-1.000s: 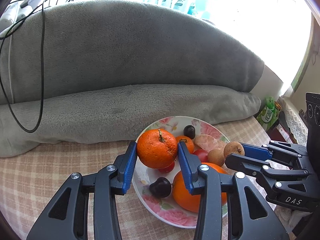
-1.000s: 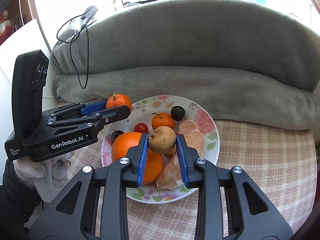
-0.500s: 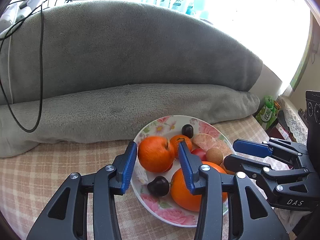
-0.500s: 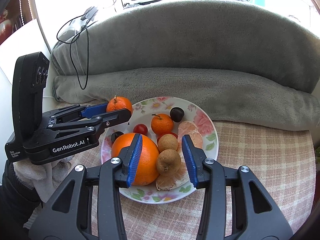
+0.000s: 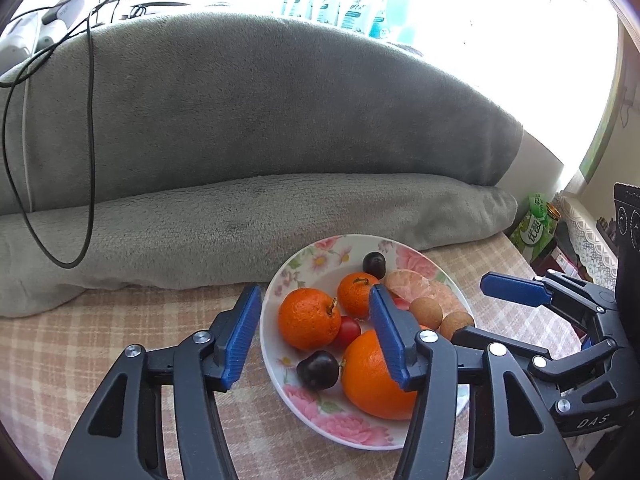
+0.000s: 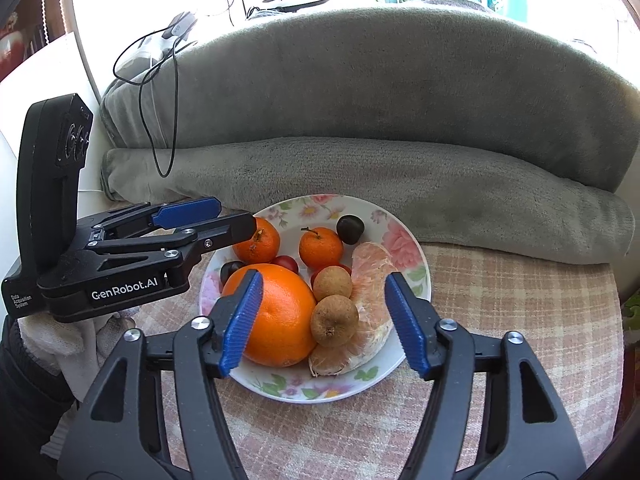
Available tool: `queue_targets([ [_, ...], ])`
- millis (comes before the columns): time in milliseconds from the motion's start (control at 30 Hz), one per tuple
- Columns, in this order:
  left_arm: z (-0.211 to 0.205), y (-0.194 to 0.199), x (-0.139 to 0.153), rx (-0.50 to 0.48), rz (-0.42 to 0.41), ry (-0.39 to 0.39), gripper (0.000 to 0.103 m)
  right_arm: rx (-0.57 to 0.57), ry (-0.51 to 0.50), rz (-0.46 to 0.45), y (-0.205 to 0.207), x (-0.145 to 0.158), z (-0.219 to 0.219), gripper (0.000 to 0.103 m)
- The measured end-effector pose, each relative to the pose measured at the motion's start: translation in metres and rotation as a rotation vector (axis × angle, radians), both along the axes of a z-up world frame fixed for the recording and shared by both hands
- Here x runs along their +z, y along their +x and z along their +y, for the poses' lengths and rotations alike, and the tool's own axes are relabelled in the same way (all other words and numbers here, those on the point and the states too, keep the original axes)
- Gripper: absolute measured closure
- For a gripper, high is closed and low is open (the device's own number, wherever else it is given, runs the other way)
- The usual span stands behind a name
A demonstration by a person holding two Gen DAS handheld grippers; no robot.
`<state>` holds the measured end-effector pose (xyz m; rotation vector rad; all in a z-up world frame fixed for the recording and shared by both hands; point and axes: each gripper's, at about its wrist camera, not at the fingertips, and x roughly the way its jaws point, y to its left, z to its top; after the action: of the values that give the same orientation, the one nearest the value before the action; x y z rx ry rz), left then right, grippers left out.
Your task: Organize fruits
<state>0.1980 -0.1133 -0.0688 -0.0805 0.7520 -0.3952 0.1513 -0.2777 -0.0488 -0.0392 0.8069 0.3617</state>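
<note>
Sitting on the flowered plate (image 6: 416, 280) on the checked desk (image 6: 520, 320), the fruits lie close together: a big orange (image 6: 276, 314), two brown round fruits (image 6: 334, 320), and a peeled citrus piece (image 6: 370, 300) whose long side runs from near to far. The right claw (image 6: 326, 322) has just been opening and grips nothing. The left claw (image 5: 312, 336) has opened too, its pads clear of the small orange (image 5: 309, 319), whose stem points right.

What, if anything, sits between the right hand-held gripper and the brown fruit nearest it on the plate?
Nothing visible. The right hand-held gripper is open, and the brown fruit lies free between its pads on the plate.
</note>
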Motion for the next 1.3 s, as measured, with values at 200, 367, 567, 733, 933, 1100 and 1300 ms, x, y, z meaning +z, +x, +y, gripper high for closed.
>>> queue_targets([
  [200,0.005,-0.003,0.000,0.022,0.001,-0.001,0.031,-0.009,-0.044,-0.015,-0.004,0.002,0.004,0.022],
  [367,0.010,-0.005,0.000,0.041,0.008,0.006,0.024,-0.026,-0.064,-0.043,-0.009,0.005,0.005,0.005],
  [567,0.015,-0.008,-0.001,0.055,0.019,0.018,0.022,-0.044,-0.087,-0.047,-0.010,0.006,0.005,0.005],
  [733,0.015,-0.010,-0.003,0.062,0.028,0.038,0.022,-0.051,-0.082,-0.036,-0.011,0.004,0.003,0.005],
  [933,0.020,-0.014,-0.002,0.081,0.038,0.033,0.022,-0.065,-0.061,-0.034,-0.014,0.006,-0.001,0.005],
  [1100,0.026,-0.020,0.002,0.098,0.031,0.022,0.022,-0.073,-0.061,-0.051,-0.019,0.011,-0.001,0.004],
  [1300,0.030,-0.034,0.013,0.108,0.001,0.021,0.022,-0.083,-0.064,-0.080,-0.028,0.019,0.001,0.004],
])
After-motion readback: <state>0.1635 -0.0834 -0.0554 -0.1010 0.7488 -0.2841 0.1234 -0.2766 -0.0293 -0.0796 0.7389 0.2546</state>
